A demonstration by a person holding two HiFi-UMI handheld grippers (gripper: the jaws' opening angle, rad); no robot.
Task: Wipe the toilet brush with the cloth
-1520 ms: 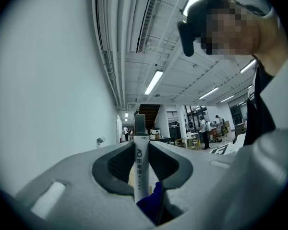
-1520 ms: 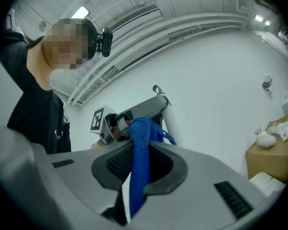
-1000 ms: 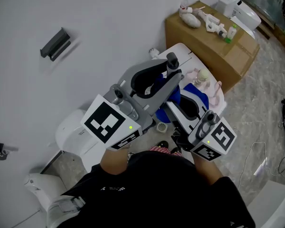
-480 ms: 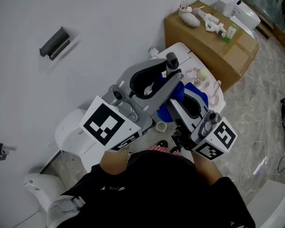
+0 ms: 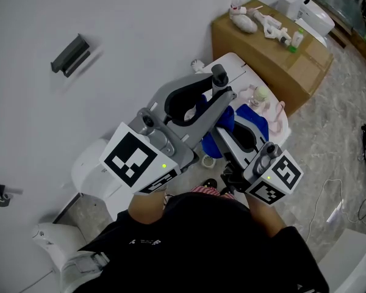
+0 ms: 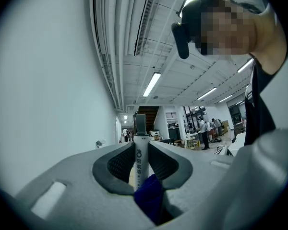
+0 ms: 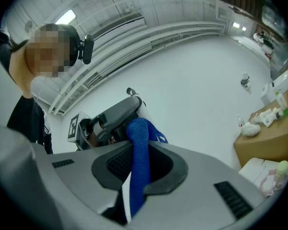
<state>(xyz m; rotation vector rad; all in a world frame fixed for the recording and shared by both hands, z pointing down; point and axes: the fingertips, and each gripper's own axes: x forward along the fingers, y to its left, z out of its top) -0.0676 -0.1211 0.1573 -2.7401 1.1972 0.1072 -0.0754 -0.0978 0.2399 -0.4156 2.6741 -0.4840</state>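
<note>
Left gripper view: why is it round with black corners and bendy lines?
Left gripper view: a wide-angle lens bows straight lines and leaves a dark rim; the ceiling lights glare white. Right gripper view: same rim; the blue cloth looks slightly soft up close.

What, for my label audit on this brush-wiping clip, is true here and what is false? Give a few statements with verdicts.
1. The left gripper is closed on the white handle of the toilet brush. True.
2. The right gripper holds nothing. False: its jaws are shut on the cloth, which stands up between them.
3. The cloth is red. False: it is blue.
4. The top of the cardboard box is bare. False: small bottles and white items lie on it.
5. A dark bracket is fixed to the white wall. True.
</note>
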